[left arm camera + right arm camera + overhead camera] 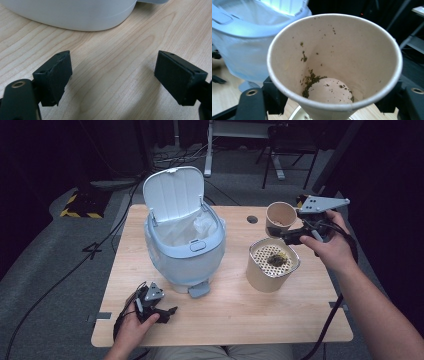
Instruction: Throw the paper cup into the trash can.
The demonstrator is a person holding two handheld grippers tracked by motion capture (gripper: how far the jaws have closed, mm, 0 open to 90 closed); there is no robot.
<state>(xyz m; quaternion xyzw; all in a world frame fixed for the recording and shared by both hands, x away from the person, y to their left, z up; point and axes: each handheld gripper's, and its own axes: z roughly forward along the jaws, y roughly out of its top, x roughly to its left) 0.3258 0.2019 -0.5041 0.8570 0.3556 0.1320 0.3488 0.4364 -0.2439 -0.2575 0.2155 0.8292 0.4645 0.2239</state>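
Right hand-held gripper [289, 236]: I clamp the paper cup [280, 219], lifted near the desk's [225, 315] far right corner.
Left hand-held gripper [167, 312]: jaws apart, empty, near-left edge.

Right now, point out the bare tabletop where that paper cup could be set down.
Free: the front strip of the wooden table, between the left claw and the right edge, and the left margin beside the pedal bin. Crowded: the right rear, where the right claw holds the paper cup above the strainer-topped container.
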